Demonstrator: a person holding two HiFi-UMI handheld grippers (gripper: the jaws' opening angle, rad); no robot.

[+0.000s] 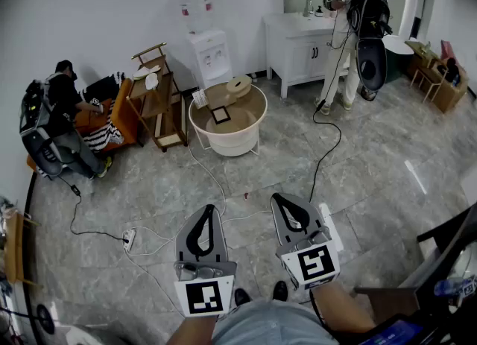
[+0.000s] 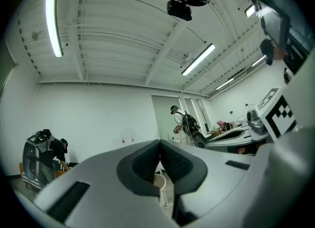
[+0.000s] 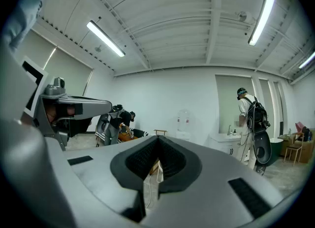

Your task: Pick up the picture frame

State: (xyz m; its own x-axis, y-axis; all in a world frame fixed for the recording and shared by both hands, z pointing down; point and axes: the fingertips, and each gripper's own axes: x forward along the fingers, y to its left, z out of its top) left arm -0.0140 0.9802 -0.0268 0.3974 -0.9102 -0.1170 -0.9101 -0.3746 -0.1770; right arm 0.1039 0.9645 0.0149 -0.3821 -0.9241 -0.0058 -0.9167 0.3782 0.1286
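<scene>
Left gripper [image 1: 212, 209]: jaws clenched, empty. Picture frame [image 1: 220, 115] lies flat on round worktop [image 1: 237, 141], well ahead. Right gripper [image 1: 278, 198]: jaws clenched, empty. Judgement: approach first; open jaws before reaching the frame's edge.

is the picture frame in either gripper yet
No, the picture frame lies on the round table far ahead, and the left gripper and right gripper are shut and empty.
</scene>
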